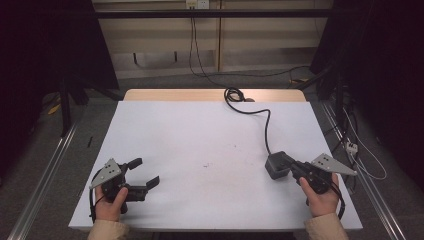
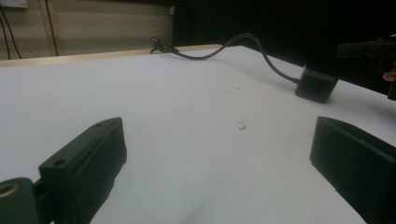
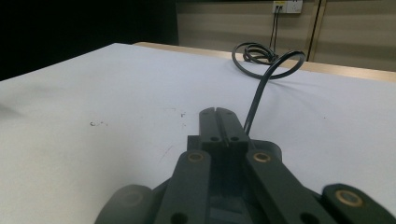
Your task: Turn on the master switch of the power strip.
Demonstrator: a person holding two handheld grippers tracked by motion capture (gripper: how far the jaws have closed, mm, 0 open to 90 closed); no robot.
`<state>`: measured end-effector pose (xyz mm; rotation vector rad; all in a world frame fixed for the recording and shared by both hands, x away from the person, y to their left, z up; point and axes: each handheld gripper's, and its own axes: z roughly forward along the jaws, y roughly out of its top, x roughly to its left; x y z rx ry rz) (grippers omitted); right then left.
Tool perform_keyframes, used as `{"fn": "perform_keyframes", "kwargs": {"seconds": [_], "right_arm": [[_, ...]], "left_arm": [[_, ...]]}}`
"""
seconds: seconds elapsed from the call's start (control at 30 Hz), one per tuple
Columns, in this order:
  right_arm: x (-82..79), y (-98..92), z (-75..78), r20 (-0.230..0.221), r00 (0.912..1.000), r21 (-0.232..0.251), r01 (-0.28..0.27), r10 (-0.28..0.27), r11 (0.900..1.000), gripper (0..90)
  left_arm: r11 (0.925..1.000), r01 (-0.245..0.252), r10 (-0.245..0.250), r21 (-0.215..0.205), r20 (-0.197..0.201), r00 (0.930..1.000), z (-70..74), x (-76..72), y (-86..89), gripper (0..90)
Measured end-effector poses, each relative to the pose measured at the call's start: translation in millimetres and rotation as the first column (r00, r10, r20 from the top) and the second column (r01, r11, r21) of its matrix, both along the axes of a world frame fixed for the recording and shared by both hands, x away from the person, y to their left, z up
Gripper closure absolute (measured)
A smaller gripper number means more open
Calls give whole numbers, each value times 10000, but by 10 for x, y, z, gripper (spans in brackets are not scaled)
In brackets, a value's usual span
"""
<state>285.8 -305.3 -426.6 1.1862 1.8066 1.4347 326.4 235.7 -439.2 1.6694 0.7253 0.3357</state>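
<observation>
Black claws point(image 1: 141, 174), grey plates, beige sleeves point(image 1: 107, 230)

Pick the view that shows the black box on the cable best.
The left gripper view: the box sits unobstructed on the table, its cable entering one side. The high view shows the box from above, the right tool at it. In the right gripper view the shut jaws hide it.

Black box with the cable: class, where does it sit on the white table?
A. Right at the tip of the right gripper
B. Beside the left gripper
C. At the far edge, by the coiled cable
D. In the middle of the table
A: in the high view the black box lies at the tip of the right gripper, far from the left gripper.
</observation>
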Motion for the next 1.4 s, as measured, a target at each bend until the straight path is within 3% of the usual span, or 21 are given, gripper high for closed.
{"fn": "perform_keyframes", "kwargs": {"seconds": [1.4], "right_arm": [[55, -57, -94, -355, 9990, -384, 253, -267, 9989, 900]], "left_arm": [[10000, 39, -39, 18, -47, 10000, -2, -7, -1, 32]]}}
